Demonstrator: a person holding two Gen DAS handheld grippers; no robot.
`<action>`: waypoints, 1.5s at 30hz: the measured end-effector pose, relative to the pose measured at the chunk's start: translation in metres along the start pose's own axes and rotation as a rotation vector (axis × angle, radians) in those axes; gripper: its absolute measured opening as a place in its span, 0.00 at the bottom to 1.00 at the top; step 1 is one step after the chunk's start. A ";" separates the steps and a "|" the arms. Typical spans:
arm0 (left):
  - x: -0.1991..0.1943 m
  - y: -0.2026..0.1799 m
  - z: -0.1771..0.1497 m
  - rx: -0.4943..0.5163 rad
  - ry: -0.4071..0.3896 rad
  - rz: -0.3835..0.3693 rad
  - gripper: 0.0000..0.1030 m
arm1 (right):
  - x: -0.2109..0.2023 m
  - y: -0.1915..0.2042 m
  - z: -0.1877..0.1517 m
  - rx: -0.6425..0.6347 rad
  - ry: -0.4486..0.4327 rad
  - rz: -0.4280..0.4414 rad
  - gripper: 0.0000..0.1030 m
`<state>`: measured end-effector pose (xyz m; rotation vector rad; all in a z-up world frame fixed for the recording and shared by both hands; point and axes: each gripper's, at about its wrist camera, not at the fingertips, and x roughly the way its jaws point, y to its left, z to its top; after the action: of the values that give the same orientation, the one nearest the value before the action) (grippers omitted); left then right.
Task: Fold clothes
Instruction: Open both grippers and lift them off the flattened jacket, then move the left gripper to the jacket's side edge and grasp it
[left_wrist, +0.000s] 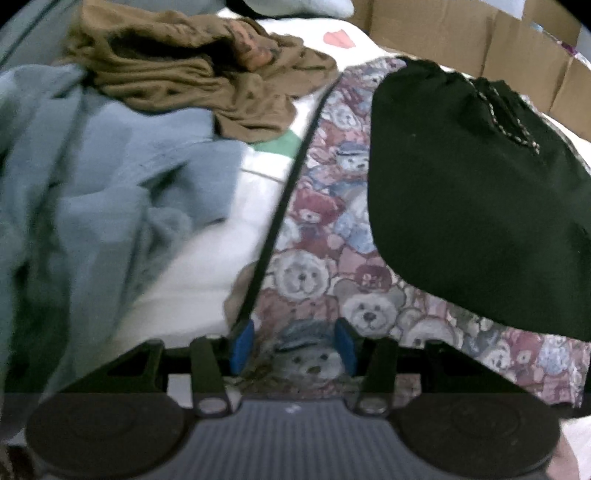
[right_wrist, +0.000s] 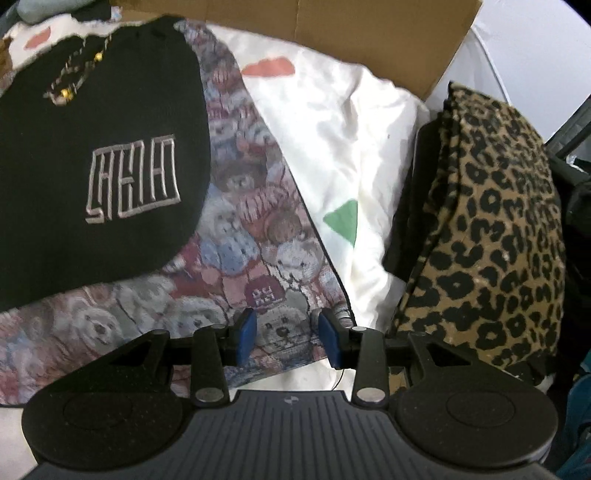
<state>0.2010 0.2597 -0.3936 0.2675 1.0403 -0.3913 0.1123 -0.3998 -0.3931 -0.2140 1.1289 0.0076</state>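
Observation:
A teddy-bear print cloth (left_wrist: 317, 236) (right_wrist: 251, 229) with black piping lies spread on the white bed sheet (left_wrist: 207, 266) (right_wrist: 351, 140). On top of it rests a black garment (left_wrist: 469, 206) (right_wrist: 92, 155), folded, with grey embroidered lettering and a drawstring. My left gripper (left_wrist: 293, 347) is open, its blue pads on either side of the bear cloth's near left edge. My right gripper (right_wrist: 288, 338) is open over the bear cloth's near right corner. Whether the pads touch the fabric is unclear.
A crumpled blue-grey garment (left_wrist: 92, 177) and a brown garment (left_wrist: 192, 85) lie at the left. A folded leopard-print garment (right_wrist: 491, 221) on a dark stack sits at the right. Cardboard boxes (left_wrist: 480, 48) (right_wrist: 332, 33) stand behind the bed.

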 end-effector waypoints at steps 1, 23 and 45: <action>-0.006 0.002 -0.001 -0.010 -0.011 -0.003 0.49 | -0.003 0.002 0.002 0.004 -0.009 0.009 0.43; 0.004 0.031 -0.020 -0.033 -0.016 0.025 0.45 | 0.008 0.084 0.012 0.002 0.040 0.182 0.43; -0.050 0.033 0.008 -0.036 0.019 -0.031 0.06 | -0.020 0.089 0.011 -0.049 0.009 0.276 0.43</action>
<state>0.1994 0.2960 -0.3446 0.2234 1.0698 -0.3980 0.1032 -0.3090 -0.3852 -0.1006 1.1605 0.2797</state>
